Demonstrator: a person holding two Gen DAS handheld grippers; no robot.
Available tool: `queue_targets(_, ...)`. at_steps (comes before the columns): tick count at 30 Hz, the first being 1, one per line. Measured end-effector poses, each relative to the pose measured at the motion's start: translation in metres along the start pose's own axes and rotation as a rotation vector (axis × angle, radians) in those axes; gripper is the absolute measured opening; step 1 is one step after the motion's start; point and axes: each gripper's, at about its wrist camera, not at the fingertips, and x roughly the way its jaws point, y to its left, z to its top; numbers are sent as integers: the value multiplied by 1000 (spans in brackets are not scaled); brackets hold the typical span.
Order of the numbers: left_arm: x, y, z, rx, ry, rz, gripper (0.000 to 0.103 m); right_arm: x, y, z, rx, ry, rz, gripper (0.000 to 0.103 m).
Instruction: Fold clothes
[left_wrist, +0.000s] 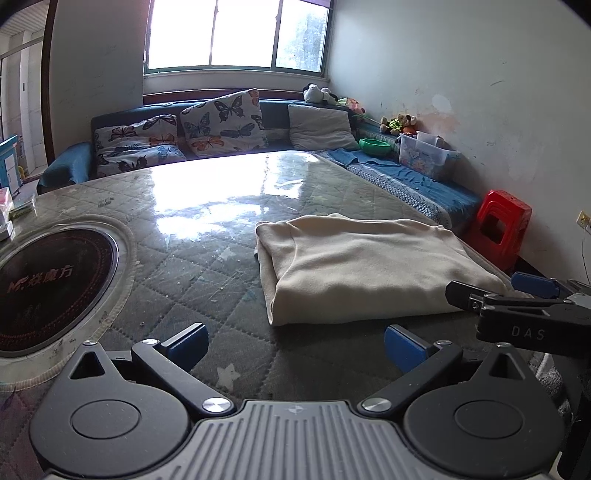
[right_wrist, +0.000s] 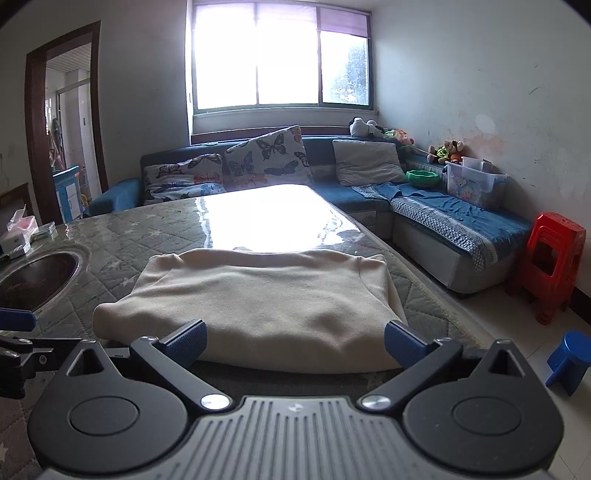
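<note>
The surface (right_wrist: 122, 236), a quilted grey-green top with pale stars under a glossy clear sheet, fills most of both views and throws back strong window glare at its far end. Behind it runs a blue corner sofa (right_wrist: 454, 218) with 2 butterfly-print cushions (right_wrist: 266, 155) and 1 plain grey cushion (right_wrist: 365, 162); soft toys and a clear storage box (right_wrist: 472, 181) sit along its right arm.

On the near right part of the surface lies the cream garment (right_wrist: 255, 299), folded into a thick, roughly rectangular bundle, flat and with rounded folded edges. It rests just beyond the right tongs and, in the left wrist view, ahead and to the right of the left tongs (left_wrist: 295, 345).

A round dark induction plate (left_wrist: 48, 280) with a pale ring is set into the surface to the left, well apart from the garment. A red plastic stool (right_wrist: 554, 258) stands on the floor by the wall, and a small blue stool (right_wrist: 567, 360) sits nearer.

The left tongs are spread wide over bare quilting, holding nothing. The right tongs (right_wrist: 295, 341) are likewise spread wide, their blue pads (right_wrist: 186, 341) at the near edge of the garment without pinching it; whether they touch the cloth I cannot tell.
</note>
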Motion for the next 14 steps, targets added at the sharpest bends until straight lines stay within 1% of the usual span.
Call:
queue_targets(10, -12, -3, -10, 6, -27, 11, 103, -11, 5, -7, -19, 5, -2, 103)
queue_targets(14, -13, -3, -12, 7, -21, 6, 103, -15, 7, -8, -21, 4, -2, 103)
